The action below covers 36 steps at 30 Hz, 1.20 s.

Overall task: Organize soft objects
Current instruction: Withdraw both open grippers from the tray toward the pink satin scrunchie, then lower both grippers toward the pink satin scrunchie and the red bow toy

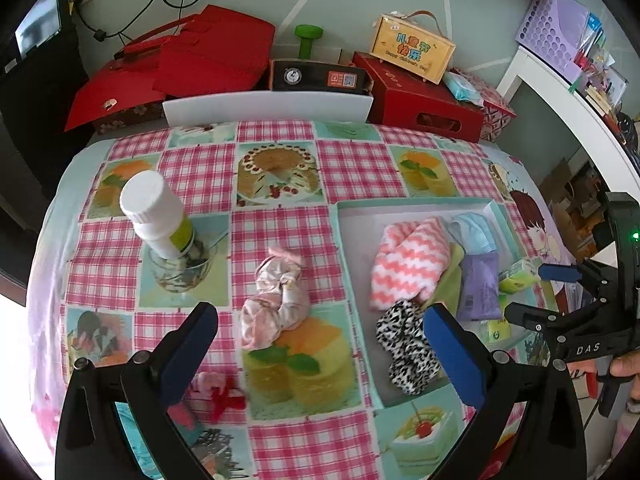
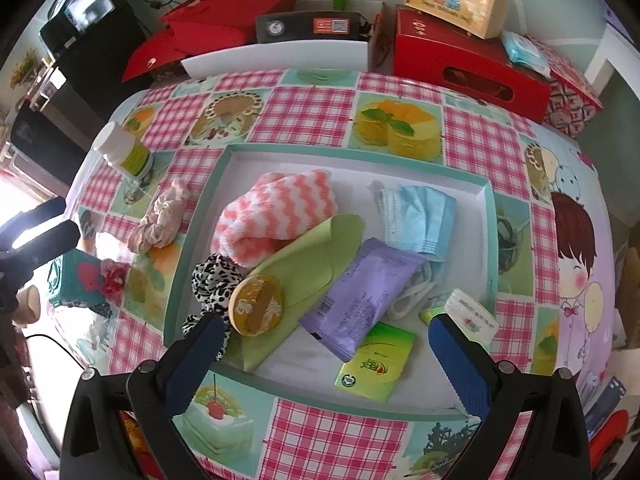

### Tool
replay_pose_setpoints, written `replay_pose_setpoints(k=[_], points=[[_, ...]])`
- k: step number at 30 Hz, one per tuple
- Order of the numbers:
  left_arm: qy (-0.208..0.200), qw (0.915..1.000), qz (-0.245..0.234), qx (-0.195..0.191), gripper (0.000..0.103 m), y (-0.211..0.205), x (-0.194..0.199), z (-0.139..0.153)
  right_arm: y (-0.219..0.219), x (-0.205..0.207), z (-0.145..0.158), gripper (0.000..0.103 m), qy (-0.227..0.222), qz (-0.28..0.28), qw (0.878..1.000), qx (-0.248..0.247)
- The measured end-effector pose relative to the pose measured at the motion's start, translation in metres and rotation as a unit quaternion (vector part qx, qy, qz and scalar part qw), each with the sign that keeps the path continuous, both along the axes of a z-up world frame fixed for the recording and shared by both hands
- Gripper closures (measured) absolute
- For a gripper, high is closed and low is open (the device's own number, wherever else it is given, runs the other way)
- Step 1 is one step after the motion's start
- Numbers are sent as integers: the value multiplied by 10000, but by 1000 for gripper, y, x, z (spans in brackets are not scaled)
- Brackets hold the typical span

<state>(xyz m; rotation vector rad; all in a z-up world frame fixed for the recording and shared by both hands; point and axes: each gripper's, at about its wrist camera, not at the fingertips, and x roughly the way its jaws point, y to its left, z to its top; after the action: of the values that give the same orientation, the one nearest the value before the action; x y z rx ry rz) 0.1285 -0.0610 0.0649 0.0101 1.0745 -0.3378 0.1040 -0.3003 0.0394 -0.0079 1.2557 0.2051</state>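
A pale pink satin scrunchie lies on the tablecloth just ahead of my open, empty left gripper; it also shows in the right wrist view. A teal-rimmed white tray holds a pink-and-white chevron cloth, a leopard-print scrunchie, a green cloth, a blue face mask, a purple packet, a green packet and a round brown tin. My right gripper is open and empty over the tray's near edge.
A white-capped bottle stands in a glass dish at left. A red-flowered teal item lies near the left front edge. Red boxes and a white board line the table's far edge.
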Motion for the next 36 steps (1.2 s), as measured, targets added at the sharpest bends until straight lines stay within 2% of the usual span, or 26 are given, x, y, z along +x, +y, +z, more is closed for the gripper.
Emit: replay_pose_setpoints(k=[10,17,22,28,34,36], points=[[173,9997,-65,156,1,29,5,-1,32,6,5,0,-22,457,9990,-19],[662,9972,-192,276,1,48,19,-4,72,16,16,0,-149,961,9953,28],[1232,9918,-157,317,1,61,35,-16,106,24,21,0,-207,1441,9893,-15],[1931,9806,204,270,1,76,52,-38,148,34,16,0,-193,2128,9769,-42],[2230,9738,214,401,1,72,54,-61,172,45,-3,0,-47,2533,9674,27],[2323,9720,230,279,1,71,51,-67,176,46,-8,0,-6,2609,9653,58]])
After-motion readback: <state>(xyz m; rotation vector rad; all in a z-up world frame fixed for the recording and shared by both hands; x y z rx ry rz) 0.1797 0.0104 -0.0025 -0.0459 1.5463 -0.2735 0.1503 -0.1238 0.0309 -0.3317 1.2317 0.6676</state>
